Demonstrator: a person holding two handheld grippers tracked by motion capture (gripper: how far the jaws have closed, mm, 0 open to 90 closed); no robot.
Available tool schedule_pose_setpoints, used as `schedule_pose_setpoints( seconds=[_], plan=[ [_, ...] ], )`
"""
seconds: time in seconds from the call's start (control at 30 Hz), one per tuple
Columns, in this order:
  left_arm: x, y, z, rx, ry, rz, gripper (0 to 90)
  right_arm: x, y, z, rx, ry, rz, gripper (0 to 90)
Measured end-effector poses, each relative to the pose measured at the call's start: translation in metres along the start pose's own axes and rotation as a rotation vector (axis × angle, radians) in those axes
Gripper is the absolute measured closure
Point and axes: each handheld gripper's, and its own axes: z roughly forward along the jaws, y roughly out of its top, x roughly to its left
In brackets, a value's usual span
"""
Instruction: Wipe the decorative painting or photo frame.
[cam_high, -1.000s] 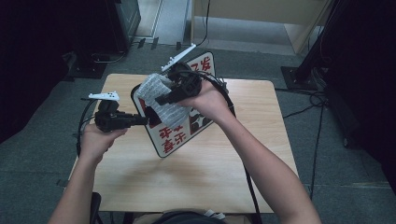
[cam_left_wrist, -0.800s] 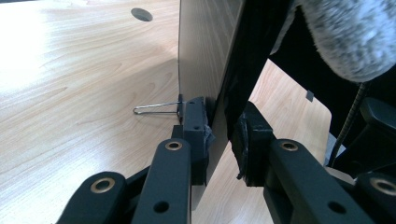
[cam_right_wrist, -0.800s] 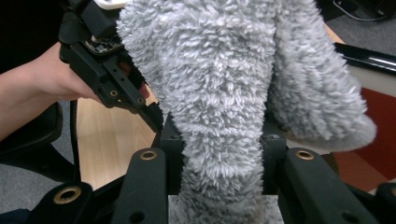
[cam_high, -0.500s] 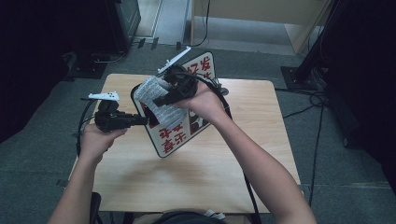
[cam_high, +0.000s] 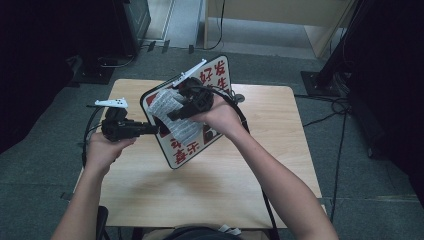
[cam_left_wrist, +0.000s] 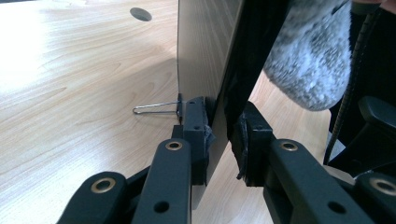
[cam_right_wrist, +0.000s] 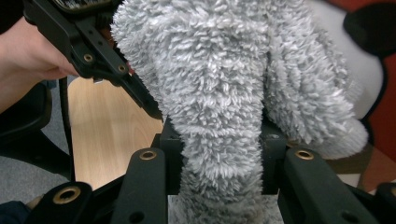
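My left jaws clamp the edge of a white, black-rimmed signboard with rounded corners (cam_high: 220, 80), and it carries large red Chinese characters. Near its top corner, seen from above, I can read 好, 发 and 生; the red characters along the lower edge stand turned away and I can't make them out, and the middle of the board is covered by the grey fluffy cloth (cam_high: 172, 117) pinched in my right jaws.
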Motion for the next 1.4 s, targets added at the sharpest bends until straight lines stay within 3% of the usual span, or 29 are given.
schedule_pose_setpoints(
  seconds=[1.4],
  plan=[
    [0.000,0.000,0.000,0.003,0.001,0.002,76.9,-0.011,-0.065,0.041,0.028,0.044,0.028,64.7]
  ],
)
